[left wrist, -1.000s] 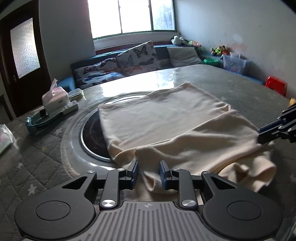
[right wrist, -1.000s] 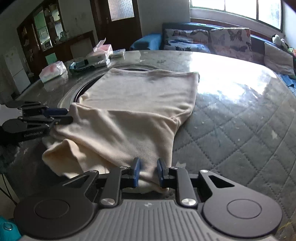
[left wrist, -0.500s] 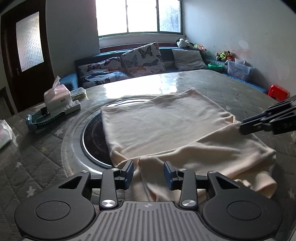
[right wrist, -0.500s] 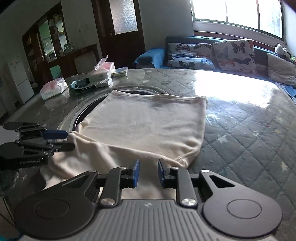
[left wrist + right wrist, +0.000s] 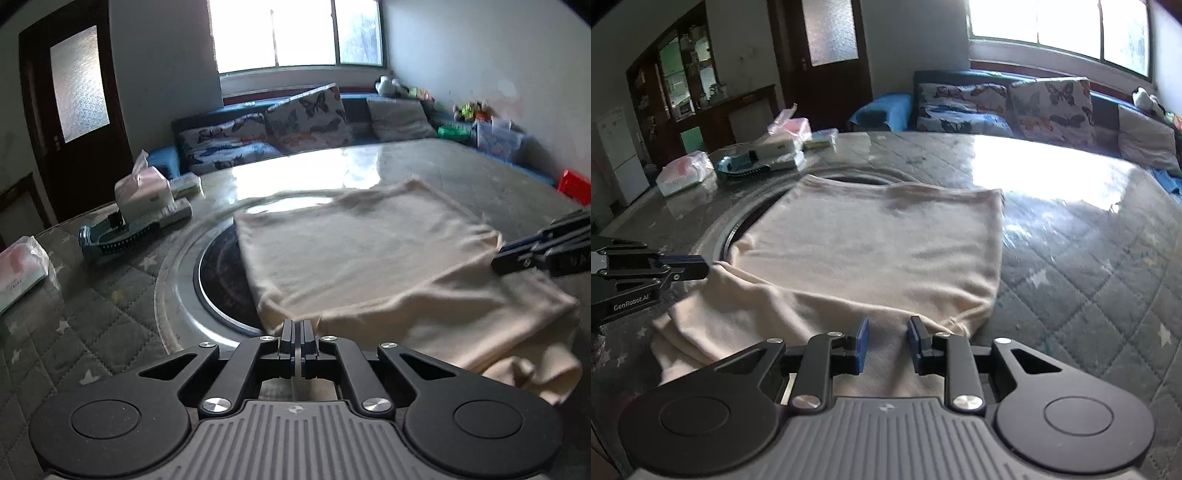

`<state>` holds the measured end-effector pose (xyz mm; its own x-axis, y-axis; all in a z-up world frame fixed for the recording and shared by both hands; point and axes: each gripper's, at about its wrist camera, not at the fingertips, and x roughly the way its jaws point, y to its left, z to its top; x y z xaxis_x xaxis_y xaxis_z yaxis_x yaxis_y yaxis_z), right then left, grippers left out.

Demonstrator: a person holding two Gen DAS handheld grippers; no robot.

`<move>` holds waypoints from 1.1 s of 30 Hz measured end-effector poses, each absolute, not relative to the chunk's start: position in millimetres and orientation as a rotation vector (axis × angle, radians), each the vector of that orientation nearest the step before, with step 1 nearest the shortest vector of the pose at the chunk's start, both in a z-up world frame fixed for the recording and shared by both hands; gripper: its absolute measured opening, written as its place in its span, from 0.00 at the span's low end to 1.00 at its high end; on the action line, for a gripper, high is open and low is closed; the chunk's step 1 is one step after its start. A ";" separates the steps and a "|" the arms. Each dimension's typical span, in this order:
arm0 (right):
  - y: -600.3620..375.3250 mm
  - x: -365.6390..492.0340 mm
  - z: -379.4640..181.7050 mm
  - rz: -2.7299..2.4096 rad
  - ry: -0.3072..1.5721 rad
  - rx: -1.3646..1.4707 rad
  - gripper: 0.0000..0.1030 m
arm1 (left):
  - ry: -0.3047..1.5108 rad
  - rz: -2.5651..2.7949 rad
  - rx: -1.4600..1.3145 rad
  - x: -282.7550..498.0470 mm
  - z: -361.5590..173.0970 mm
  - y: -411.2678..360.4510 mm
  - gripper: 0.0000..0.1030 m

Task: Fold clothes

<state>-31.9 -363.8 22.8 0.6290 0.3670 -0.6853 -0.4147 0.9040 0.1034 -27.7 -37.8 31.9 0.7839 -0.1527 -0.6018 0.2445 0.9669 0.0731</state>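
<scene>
A cream garment (image 5: 362,258) lies part-folded on the round table, its near edge doubled over; it also shows in the right wrist view (image 5: 871,254). My left gripper (image 5: 296,330) is shut at the garment's near left corner; whether cloth sits between the tips I cannot tell. It shows at the left of the right wrist view (image 5: 698,267). My right gripper (image 5: 886,338) is open over the near folded edge, holding nothing. It shows at the right of the left wrist view (image 5: 506,260).
The table has a quilted grey cover (image 5: 1089,280) and a dark round inset (image 5: 221,280). Tissue packs (image 5: 144,192), a blue brush tray (image 5: 110,240) and another pack (image 5: 18,273) sit at the left. A sofa with cushions (image 5: 306,118) lies beyond.
My left gripper has gone from open to shut at the garment's near left corner. My right gripper has opened wider over the folded edge. Both have pulled back slightly.
</scene>
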 end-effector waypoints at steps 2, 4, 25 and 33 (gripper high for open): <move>-354.4 -31.0 24.7 0.480 0.767 -0.084 0.23 | 0.631 -0.256 0.128 -27.4 37.4 -41.8 0.05; -343.4 -30.2 24.8 0.509 0.765 -0.109 0.23 | 0.631 -0.291 0.120 -26.8 39.8 -48.6 0.05; -294.3 -31.5 18.6 0.640 0.736 -0.193 0.22 | 0.687 -0.341 0.130 -19.7 20.3 -55.6 0.10; -292.9 -34.1 12.8 0.643 0.746 -0.211 0.21 | 0.689 -0.336 0.128 -20.9 19.8 -56.3 0.10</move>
<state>-34.1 -292.9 12.8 0.5549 0.4672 -0.6883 -0.6115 0.7900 0.0432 -20.9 -56.3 19.8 0.7207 -0.2610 -0.6423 0.3450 0.9386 0.0057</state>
